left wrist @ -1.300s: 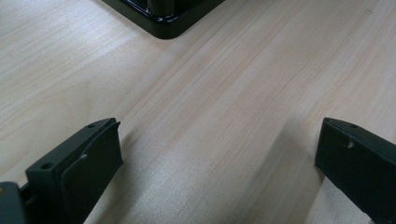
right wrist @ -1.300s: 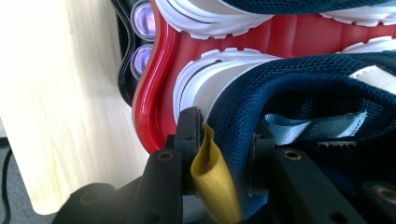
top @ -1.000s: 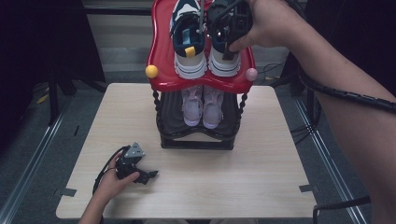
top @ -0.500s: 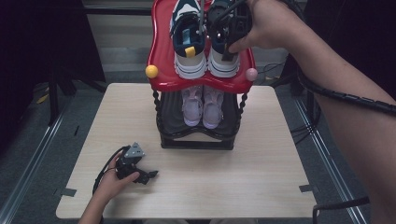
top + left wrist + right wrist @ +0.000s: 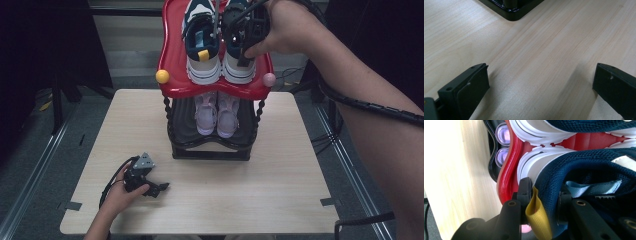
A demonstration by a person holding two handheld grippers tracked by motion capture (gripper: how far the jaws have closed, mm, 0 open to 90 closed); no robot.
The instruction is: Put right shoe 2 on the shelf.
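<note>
Table (image 5: 280,200) of pale wood, seen whole from the high view; its near edge is cut off at the bottom. Shoe rack (image 5: 172,85) with a red top shelf, standing at the table's far middle; its rear is cut off by the picture's top edge. Pair of pink shoes (image 5: 216,112) on the lower black shelf, half hidden under the red one. Right navy-and-white sneaker (image 5: 238,67) on the top shelf beside its mate (image 5: 202,55), its heel collar hidden by the right gripper (image 5: 245,42). From the right gripper view, the jaws are seen clamped on that collar, by the yellow pull tab (image 5: 536,220). Left gripper (image 5: 150,185), rested on the table near the front left, jaws spread with nothing between them.
</note>
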